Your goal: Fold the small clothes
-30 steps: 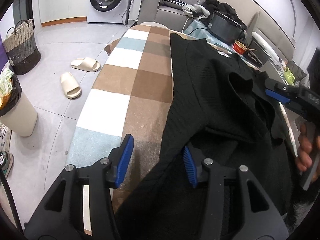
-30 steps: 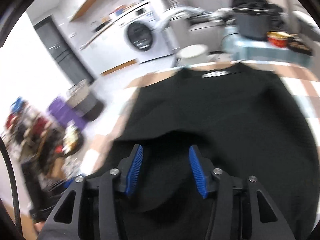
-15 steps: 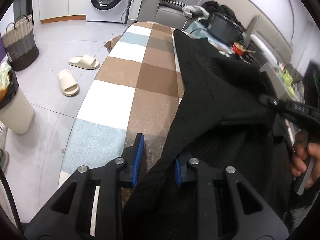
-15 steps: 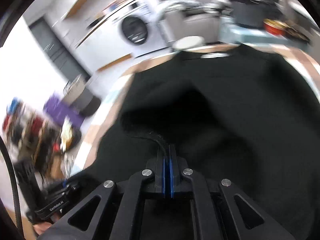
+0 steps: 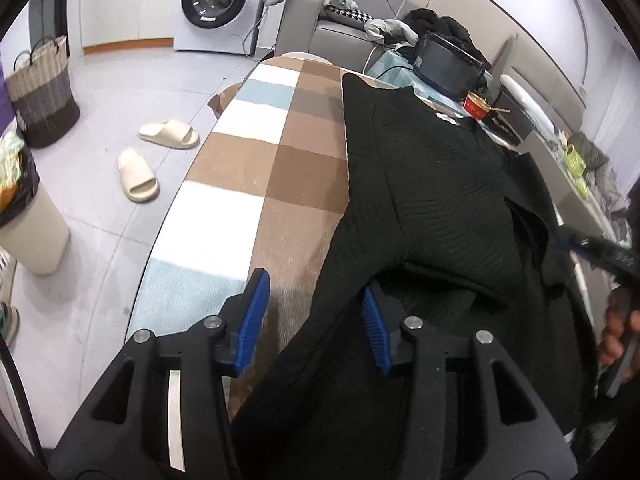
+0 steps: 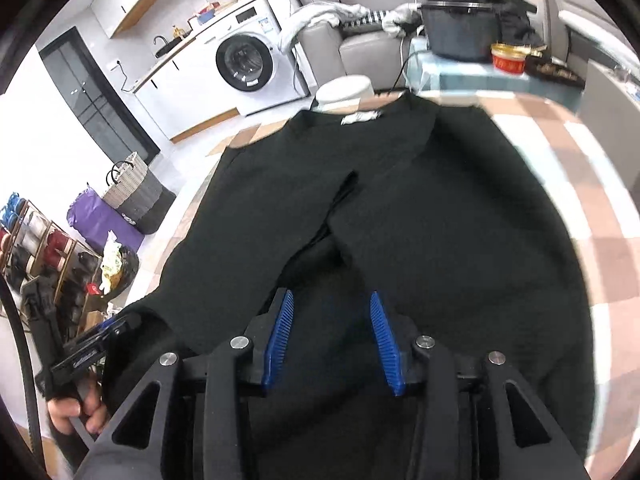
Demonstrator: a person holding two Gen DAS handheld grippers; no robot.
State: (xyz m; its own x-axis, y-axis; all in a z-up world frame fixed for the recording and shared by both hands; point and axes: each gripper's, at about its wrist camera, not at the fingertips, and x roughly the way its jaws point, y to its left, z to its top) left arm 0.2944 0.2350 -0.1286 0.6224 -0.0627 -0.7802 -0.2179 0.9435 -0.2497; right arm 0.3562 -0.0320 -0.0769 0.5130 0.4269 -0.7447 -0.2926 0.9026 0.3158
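Note:
A black knit sweater (image 5: 432,184) lies on a checked brown, white and pale-blue table cover (image 5: 248,176); its white neck label is at the far end (image 6: 360,117). Both sleeves are folded in over the body and meet near the middle (image 6: 340,208). My left gripper (image 5: 316,312) is open, its jaws either side of the sweater's left lower edge, the cloth running loose between them. My right gripper (image 6: 332,336) is open, hovering over the sweater's lower middle. Each gripper shows at the edge of the other's view: the right one (image 5: 592,246), the left one (image 6: 96,344).
Two beige slippers (image 5: 152,156), a woven basket (image 5: 40,92) and a bin (image 5: 24,216) stand on the floor left of the table. A washing machine (image 5: 216,4) and a grey sofa with clothes (image 5: 360,28) are at the back. A black box and red cup (image 6: 508,58) sit beyond the table.
Both grippers were shut on the sweater half a second ago and have now opened, letting the cloth go. The right sleeve now lies folded over the body.

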